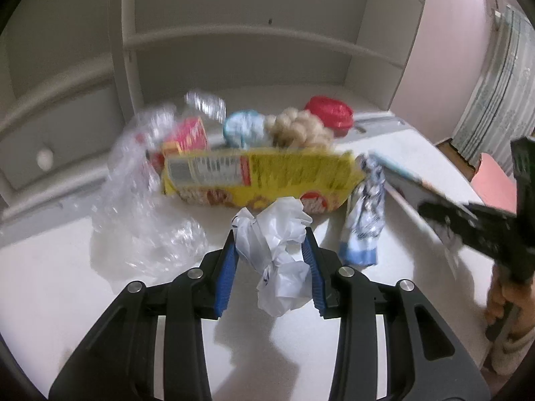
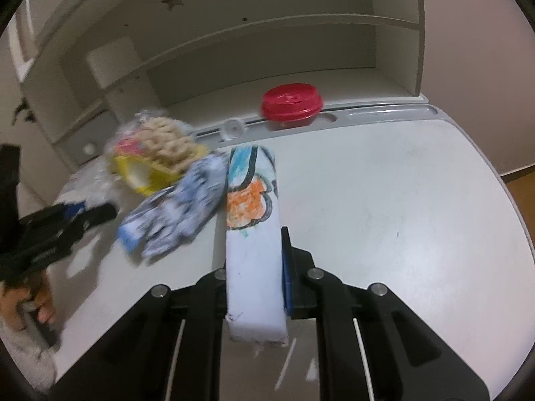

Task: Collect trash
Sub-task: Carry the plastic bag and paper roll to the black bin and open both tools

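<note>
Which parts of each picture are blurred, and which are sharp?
Left wrist view: the yellow box and clear plastic wrap are smeared, the left gripper sharp. Right wrist view: the blue patterned wrapper is blurred, the right gripper sharp.

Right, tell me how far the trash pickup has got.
No bin or bag shows, so nothing looks put away yet. In hand: the left gripper clamps a crumpled white bag; the right gripper is shut on a folded drawing. Left on the desk: yellow box, clear plastic, blue-white wrapper, red lid.
</note>
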Demonstrator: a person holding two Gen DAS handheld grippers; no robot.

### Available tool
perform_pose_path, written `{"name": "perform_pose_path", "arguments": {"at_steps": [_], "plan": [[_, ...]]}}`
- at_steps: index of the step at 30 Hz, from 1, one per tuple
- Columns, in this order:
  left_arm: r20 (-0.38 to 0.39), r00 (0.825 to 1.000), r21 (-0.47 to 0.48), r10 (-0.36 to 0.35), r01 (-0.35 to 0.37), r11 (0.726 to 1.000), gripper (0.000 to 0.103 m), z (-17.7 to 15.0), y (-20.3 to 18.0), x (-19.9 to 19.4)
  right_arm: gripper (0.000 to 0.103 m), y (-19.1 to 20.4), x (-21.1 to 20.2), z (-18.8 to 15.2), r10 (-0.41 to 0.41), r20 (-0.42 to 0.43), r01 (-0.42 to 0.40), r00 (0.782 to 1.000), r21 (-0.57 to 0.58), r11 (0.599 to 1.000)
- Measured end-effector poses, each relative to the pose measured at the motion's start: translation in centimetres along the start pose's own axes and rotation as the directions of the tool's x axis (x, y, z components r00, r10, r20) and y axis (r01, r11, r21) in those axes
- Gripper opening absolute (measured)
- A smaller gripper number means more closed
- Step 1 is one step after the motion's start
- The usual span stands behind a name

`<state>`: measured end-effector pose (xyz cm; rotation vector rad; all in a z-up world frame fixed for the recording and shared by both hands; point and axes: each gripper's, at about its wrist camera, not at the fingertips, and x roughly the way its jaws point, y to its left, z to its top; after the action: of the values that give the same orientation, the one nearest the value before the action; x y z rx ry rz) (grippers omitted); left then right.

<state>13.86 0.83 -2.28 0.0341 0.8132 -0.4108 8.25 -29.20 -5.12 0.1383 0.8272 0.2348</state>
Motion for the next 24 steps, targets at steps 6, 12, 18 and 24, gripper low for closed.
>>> {"name": "perform_pose_path", "arguments": {"at_steps": [6,12,18,24], "plan": [[0.078,0.993,0.077,-0.083,0.077,0.994,0.037,1.1,-6.4,-3.7,0.013,-1.7,-6.8,-0.7,0.051,0.103,-0.051,0.993,0.004,0.999],[0.045,0.984,0.181,-0.170,0.159,0.971,0.037,1.1,-14.8,-3.5,0.009,-7.1,-9.8,-3.4,0.057,0.101,-0.066,0.993,0.091,0.994],[0.007,0.984,0.164,-0.178,0.175,0.971,0.037,0.0,-17.4,-2.7,0.006,-11.9,-9.9,-6.6,0.116,0.080,-0.131,0.990,0.224,0.966],[-0.009,0.990,0.194,-0.143,0.142,0.971,0.036,-1.2,-18.7,-2.4,0.006,-12.7,-10.7,-7.3,0.146,0.110,-0.169,0.983,0.232,0.958]]}}
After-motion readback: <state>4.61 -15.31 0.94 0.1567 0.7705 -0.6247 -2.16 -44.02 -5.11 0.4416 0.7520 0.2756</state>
